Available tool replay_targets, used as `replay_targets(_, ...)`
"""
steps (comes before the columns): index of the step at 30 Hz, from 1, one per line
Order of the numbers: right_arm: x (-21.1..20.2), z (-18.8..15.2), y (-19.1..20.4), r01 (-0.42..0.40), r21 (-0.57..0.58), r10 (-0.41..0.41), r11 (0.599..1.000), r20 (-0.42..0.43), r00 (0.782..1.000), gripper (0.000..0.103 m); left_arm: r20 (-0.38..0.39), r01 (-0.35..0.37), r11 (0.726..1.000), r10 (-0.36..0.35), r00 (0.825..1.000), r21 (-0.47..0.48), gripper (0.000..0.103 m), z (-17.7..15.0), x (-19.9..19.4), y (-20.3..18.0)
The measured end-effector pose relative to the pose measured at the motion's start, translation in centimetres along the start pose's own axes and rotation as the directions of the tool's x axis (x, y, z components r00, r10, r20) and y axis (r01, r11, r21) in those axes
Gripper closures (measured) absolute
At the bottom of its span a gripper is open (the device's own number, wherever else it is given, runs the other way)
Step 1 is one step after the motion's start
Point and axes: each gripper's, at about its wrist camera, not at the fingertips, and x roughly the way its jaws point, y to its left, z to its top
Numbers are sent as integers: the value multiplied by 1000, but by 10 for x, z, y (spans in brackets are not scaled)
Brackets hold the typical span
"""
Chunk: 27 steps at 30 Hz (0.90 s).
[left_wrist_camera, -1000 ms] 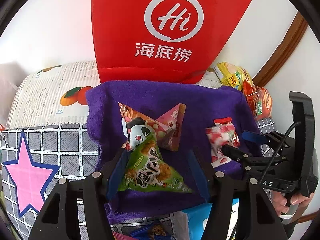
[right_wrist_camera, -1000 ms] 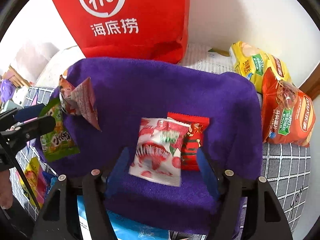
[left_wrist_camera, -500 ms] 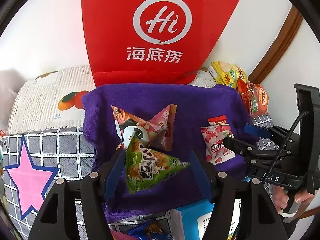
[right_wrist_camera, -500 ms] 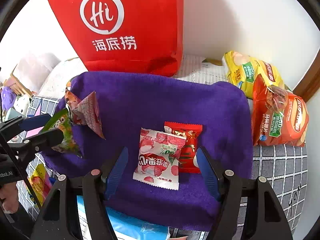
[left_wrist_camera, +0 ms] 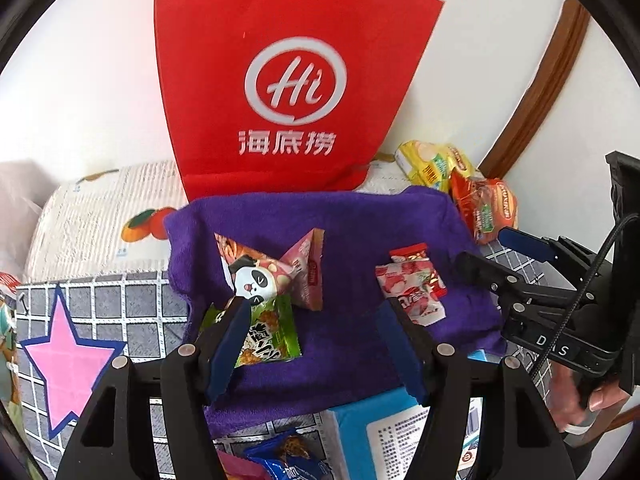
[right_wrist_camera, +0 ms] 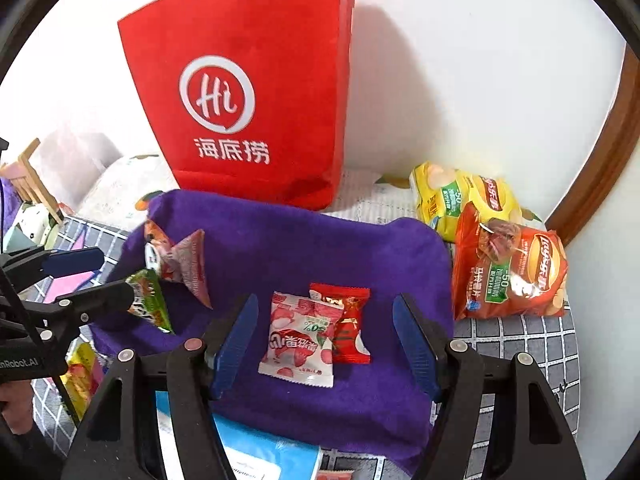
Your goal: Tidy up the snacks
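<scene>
Left gripper (left_wrist_camera: pixel 316 344) jaws apart, just been opening; green packet (left_wrist_camera: pixel 268 340) lies beside its left finger on purple towel (left_wrist_camera: pixel 360 220), released. Right gripper (right_wrist_camera: pixel 324 340) open above white lychee packet (right_wrist_camera: pixel 300 344) overlapping red packet (right_wrist_camera: pixel 348 320), gripping nothing. Step judged: packets placed, retreat. Next: fetch another snack. Count: four towel packets, two chip bags (right_wrist_camera: pixel 508 264).

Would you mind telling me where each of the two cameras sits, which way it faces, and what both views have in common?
Left wrist: sits on the left tool, facing down over the purple towel toward the red bag; the right tool and a hand show.
Right wrist: sits on the right tool, above the pink packet; the left tool enters at left.
Shared: towel, bag, green packet, chip bags.
</scene>
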Motion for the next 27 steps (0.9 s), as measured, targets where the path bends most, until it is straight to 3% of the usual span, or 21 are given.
replay_targets(4,-17,-3,-2,-5,41,4,999,12,1000,33,32,-5,1000,5,999,7,38,0,-13,-5)
replay_targets(10,-41,-33,-6,-16,84,17,996,-11,1000,33,51,11,1000,-11,999,6,38,-1,-28,-10)
replay_targets(14,-56,-64,-17,-36,138,42,990,-37,998,33,62,41,999,-42,997,17,38,-5,-42,-22)
replay_targets(19,-68,-115,-25,-2,177,13,984,-61,998,34,97,54,996,-60,993,68,38,-13,-64,-45)
replay_targets(27,-52,-184,-16,5,214,25,977,-135,990,52,111,48,995,-57,992,85,33,-39,-89,-54)
